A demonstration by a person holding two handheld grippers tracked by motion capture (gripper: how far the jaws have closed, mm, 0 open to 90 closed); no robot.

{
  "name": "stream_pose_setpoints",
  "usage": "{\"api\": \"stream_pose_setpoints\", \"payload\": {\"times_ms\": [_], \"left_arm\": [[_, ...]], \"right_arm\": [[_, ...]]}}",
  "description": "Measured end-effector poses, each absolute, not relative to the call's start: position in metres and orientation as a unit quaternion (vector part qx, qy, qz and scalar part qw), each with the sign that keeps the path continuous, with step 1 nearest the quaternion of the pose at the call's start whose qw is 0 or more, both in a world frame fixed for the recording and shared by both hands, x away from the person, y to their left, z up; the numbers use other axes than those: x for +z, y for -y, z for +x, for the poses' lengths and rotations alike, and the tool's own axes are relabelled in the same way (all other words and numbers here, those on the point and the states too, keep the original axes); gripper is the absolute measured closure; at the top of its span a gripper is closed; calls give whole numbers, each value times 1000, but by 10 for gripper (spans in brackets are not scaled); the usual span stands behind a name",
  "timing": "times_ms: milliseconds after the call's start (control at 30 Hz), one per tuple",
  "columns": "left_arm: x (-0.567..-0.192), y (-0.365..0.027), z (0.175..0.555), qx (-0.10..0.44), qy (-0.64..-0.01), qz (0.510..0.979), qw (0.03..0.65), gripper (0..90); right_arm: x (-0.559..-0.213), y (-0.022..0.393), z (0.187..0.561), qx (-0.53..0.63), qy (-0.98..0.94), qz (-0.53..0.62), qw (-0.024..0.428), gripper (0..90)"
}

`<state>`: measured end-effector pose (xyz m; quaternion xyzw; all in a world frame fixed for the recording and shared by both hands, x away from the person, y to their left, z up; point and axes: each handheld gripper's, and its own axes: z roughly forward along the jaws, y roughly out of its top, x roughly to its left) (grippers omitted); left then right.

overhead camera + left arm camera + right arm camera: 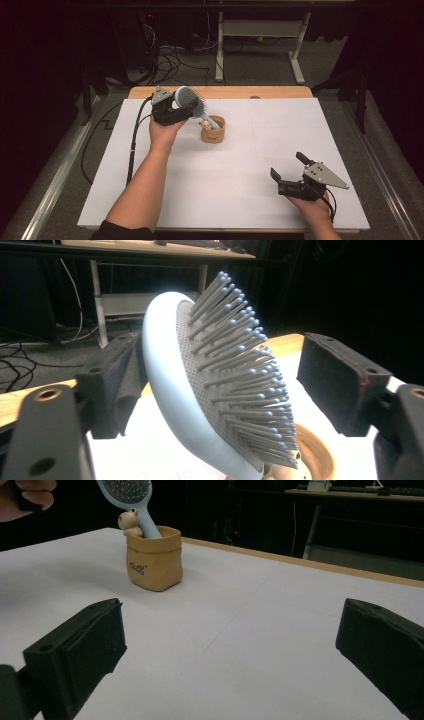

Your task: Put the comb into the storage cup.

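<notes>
A pale blue hairbrush (189, 98) stands tilted with its handle in a small tan pot (212, 131) at the back middle of the table. A little beige figure (204, 123) sits on the pot's rim. My left gripper (185, 107) is open around the brush head (200, 390). The brush's back lies close against one pad (117, 385), and the other pad (340, 385) stands clear of the bristles. The pot's rim (315, 455) shows below the brush. My right gripper (289, 166) rests open near the front right, with nothing between its jaws. It (230, 630) faces the pot (152, 562) and brush (130, 492).
A white sheet (240, 165) covers the table, and a wooden edge (280, 92) runs along the back. A white desk frame (297, 55) and loose cables (170, 65) sit on the floor behind. A black cable (133, 145) trails from the left gripper.
</notes>
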<state>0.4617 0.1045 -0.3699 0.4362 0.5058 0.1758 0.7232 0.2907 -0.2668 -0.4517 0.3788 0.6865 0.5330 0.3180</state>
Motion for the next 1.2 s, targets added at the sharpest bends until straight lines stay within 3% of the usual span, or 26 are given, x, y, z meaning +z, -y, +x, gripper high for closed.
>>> {"api": "stream_pose_setpoints", "payload": {"times_ms": [333,500,1200], "left_arm": [[-369,-104,461,183,-503,438,722,140],[-369,-104,460,183,-501,440,722,2],[-377,-121,433,183,-500,454,715,3]], "right_arm": [[-451,267,290,533,-686,381,317,0],[-451,267,291,533,-686,380,318,0],[-452,265,291,528,-689,379,320,0]]}}
